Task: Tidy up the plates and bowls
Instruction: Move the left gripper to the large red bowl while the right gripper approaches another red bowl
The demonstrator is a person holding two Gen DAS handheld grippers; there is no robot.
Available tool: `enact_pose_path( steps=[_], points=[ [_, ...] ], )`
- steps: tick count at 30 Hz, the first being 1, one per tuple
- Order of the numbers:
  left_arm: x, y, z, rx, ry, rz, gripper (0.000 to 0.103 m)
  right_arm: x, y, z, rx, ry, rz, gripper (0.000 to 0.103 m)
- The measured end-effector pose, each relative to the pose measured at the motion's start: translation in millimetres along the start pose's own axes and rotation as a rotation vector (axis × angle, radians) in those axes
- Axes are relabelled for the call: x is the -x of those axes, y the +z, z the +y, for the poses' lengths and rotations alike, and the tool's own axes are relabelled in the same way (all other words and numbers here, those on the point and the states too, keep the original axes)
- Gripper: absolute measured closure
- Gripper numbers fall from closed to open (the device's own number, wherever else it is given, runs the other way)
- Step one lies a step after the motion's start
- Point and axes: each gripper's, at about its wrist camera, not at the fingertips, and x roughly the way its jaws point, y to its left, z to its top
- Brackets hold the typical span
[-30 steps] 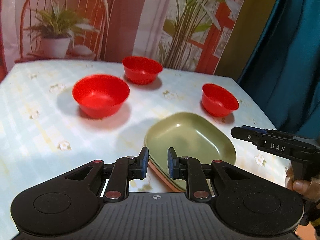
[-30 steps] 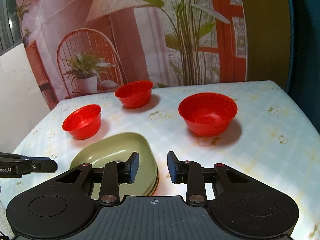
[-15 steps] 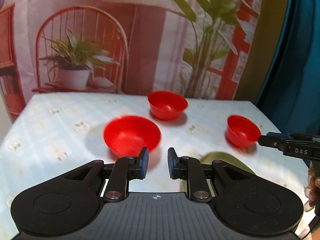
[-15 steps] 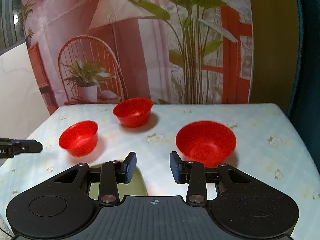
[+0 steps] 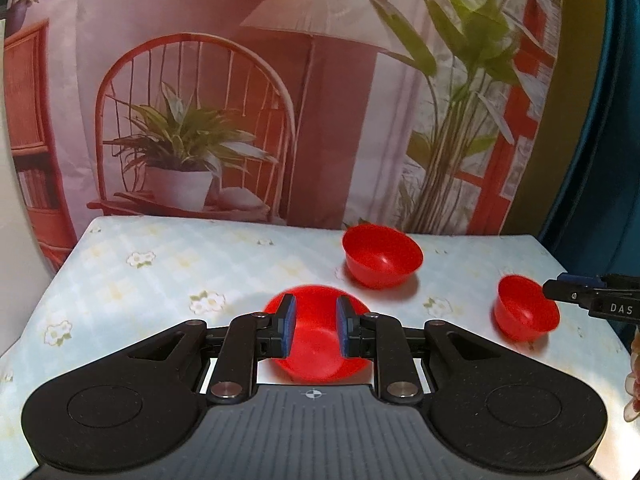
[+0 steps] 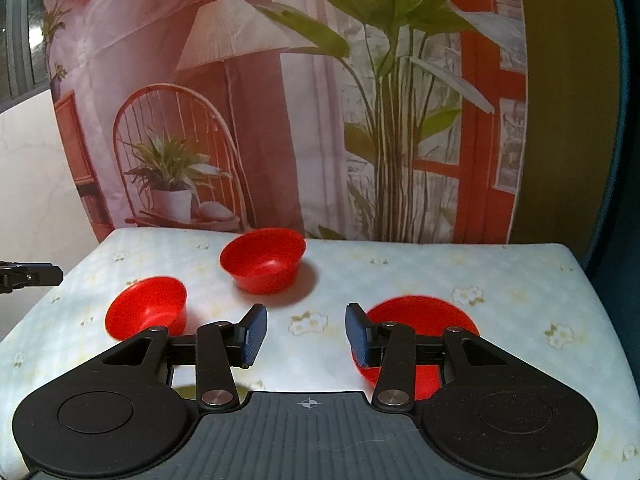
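Left-wrist view showed my left gripper (image 5: 312,332) spread a little and holding nothing, with the large red bowl (image 5: 316,354) seen between its fingers on the bench (image 5: 168,272). Beyond it stood the medium red bowl (image 5: 382,256), and the small red bowl (image 5: 526,314) sat to the right. In the right-wrist view my right gripper (image 6: 306,336) stood spread wide and held nothing; a sliver of green plate (image 6: 188,392) showed under its left finger.
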Motion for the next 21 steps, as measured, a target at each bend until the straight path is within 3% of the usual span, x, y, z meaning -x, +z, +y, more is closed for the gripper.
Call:
enact_pose_path(
  steps=[13,21],
  points=[
    [-39.4,41.2,5.1,-0.005,-0.004,-0.023,0.080,-52.4,37.7,4.9,0.020,0.012,0.019,0.063],
    [-96.0,75.1,-4.0,-0.023,-0.008,-0.024,0.080,-104.9,60.2,9.9,-0.026,0.016,0.056,0.063]
  ],
)
